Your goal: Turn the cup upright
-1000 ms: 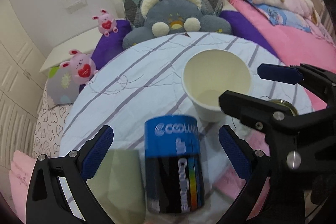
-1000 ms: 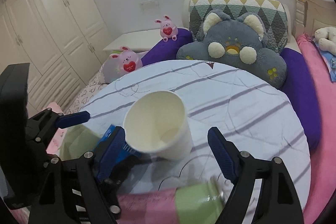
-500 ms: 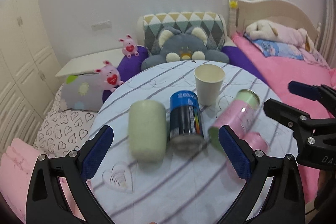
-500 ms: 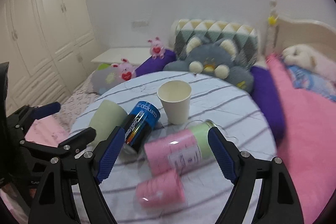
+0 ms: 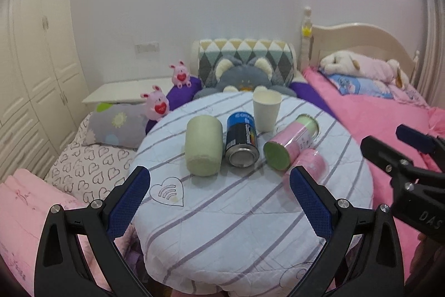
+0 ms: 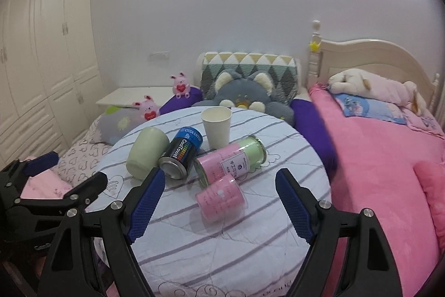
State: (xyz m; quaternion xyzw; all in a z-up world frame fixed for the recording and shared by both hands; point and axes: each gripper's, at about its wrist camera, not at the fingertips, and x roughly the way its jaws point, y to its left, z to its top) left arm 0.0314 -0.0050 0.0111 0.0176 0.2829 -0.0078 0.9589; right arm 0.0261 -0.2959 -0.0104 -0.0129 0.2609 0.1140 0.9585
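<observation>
A white paper cup [image 5: 266, 113] [image 6: 216, 127] stands upright, mouth up, at the far side of the round table [image 5: 250, 213] [image 6: 222, 241]. My left gripper [image 5: 219, 202] is open and empty above the table's near edge, well back from the cup. My right gripper [image 6: 219, 205] is open and empty, also drawn back over the near side. The right gripper shows at the right edge of the left wrist view [image 5: 408, 157]. The left gripper shows at the left edge of the right wrist view [image 6: 52, 185].
A pale green cup [image 5: 203, 148] [image 6: 147, 152], a blue-black can [image 5: 241, 139] [image 6: 180, 152], a pink-green tin [image 5: 290, 144] [image 6: 230, 160] and a pink cup [image 5: 306, 169] [image 6: 221, 198] lie on their sides mid-table. A pink bed [image 6: 375, 157] is right, plush toys [image 5: 244, 77] behind, wardrobe [image 6: 41, 46] left.
Both grippers have pulled back and up from close beside the paper cup to the table's near side. The cup stays upright where it was. The other items now come into view.
</observation>
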